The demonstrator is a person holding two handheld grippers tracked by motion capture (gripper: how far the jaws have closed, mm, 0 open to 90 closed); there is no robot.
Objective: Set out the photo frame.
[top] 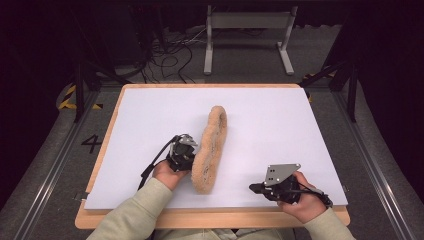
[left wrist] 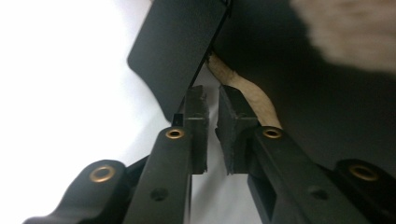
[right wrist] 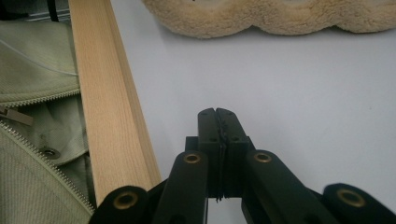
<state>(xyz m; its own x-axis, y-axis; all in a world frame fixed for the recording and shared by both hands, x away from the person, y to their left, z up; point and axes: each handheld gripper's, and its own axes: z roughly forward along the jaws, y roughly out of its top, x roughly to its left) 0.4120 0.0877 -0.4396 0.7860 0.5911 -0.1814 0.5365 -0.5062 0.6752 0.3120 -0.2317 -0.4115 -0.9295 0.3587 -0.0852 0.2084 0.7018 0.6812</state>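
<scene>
White bench (top: 150, 115): left tool (top: 184, 150) slightly open beside fluffy cloth (top: 211, 150), right tool (top: 256, 188) closed, empty; cloth might slip free.

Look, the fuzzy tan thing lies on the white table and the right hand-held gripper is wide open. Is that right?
Not quite. The right hand-held gripper is shut: the right gripper view shows its two black jaws pressed together with nothing between them. The rest holds: the fuzzy tan thing does lie on the white table.
</scene>
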